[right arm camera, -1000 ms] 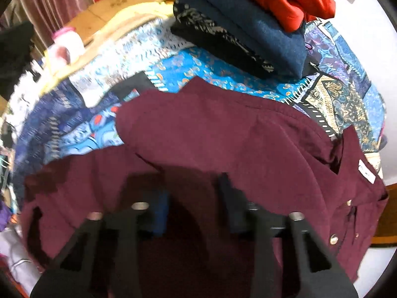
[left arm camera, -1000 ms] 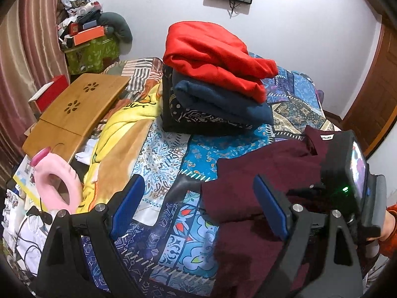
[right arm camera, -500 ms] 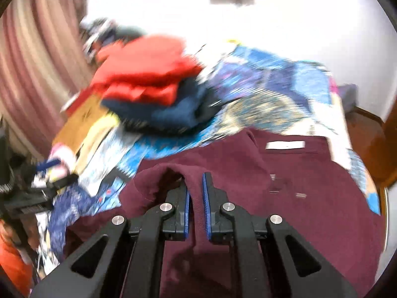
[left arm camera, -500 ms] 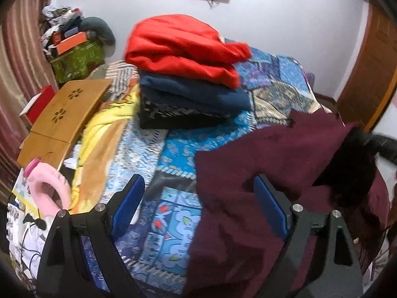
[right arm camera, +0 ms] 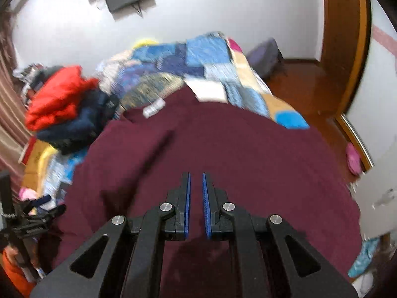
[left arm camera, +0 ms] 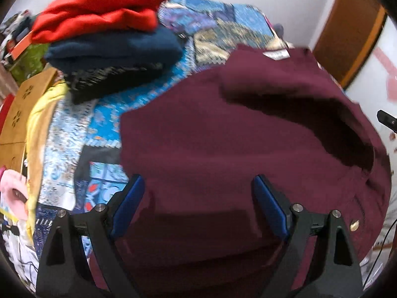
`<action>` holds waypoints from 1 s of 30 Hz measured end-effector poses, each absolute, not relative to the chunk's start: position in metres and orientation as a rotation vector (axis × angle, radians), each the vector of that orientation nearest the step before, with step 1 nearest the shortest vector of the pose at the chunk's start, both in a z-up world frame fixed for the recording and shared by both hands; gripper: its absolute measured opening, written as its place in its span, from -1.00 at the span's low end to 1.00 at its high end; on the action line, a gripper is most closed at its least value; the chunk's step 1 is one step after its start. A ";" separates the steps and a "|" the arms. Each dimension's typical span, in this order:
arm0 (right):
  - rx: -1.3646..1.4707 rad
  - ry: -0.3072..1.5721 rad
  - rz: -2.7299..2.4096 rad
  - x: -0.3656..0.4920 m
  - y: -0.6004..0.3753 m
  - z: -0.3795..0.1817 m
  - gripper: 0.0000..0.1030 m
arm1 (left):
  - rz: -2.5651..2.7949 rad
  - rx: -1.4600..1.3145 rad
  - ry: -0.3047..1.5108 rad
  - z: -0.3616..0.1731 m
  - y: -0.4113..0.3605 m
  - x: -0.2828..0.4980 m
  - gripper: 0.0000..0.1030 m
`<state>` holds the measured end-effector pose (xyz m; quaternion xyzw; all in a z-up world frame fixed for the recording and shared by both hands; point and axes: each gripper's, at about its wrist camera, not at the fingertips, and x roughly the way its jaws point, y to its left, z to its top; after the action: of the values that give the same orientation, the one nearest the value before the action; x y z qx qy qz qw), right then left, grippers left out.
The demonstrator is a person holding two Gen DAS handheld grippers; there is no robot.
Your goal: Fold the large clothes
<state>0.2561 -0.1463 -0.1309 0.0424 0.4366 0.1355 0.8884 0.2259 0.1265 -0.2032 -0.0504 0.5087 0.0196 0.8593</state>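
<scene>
A large maroon shirt (left arm camera: pixel 223 136) lies spread on the patchwork bed quilt (left arm camera: pixel 104 114), with a fold bulging at its right side. My left gripper (left arm camera: pixel 197 186) is open and empty, its blue pads wide apart just above the shirt's near part. In the right wrist view the shirt (right arm camera: pixel 235 149) fills the middle. My right gripper (right arm camera: pixel 195 181) has its pads nearly together with a narrow gap; no cloth shows between them. The left gripper also shows at the left edge of the right wrist view (right arm camera: pixel 47 203).
A stack of folded clothes, red (left arm camera: pixel 99 10) on navy (left arm camera: pixel 116 49) on a dark patterned one, sits at the bed's far left. A yellow blanket (left arm camera: pixel 39 124) and wooden lap desk (left arm camera: pixel 22 109) lie left. A wooden door (right arm camera: pixel 345 49) stands right.
The right gripper closed on the shirt's left part and carried it over to the right, then the cloth left its pads. The left gripper moved right over the shirt, still open.
</scene>
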 end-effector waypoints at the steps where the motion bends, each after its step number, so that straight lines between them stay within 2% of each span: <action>1: 0.075 0.917 0.270 0.255 -0.148 -0.135 -0.84 | 0.041 -0.095 1.077 -0.206 0.124 0.226 0.73; 7: -0.079 0.866 0.343 0.246 -0.121 -0.116 -0.83 | 0.051 -0.109 1.071 -0.203 0.126 0.226 0.73; 9: -0.107 0.846 0.397 0.244 -0.112 -0.110 -0.77 | 0.064 -0.124 1.053 -0.197 0.130 0.226 0.73; 10: -0.121 0.839 0.431 0.246 -0.100 -0.104 -0.63 | 0.069 -0.130 1.040 -0.193 0.133 0.225 0.73; 11: -0.132 0.836 0.458 0.248 -0.090 -0.101 -0.40 | 0.074 -0.134 1.027 -0.189 0.136 0.226 0.73; 14: -0.156 0.822 0.533 0.252 -0.063 -0.099 0.05 | 0.094 -0.132 0.987 -0.177 0.142 0.227 0.73; 20: -0.342 0.851 0.635 0.264 0.007 -0.116 0.09 | 0.104 -0.133 0.939 -0.165 0.152 0.231 0.73; 24: -0.503 0.943 0.642 0.282 0.046 -0.148 0.09 | 0.100 -0.151 0.949 -0.170 0.158 0.236 0.73; 30: -0.616 1.026 0.579 0.310 0.062 -0.183 0.03 | 0.096 -0.186 0.974 -0.183 0.165 0.239 0.73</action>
<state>0.3095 0.0619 -0.1826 -0.2859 0.4761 0.2684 0.7871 0.2393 0.1647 -0.1829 -0.0894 0.4673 0.0460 0.8784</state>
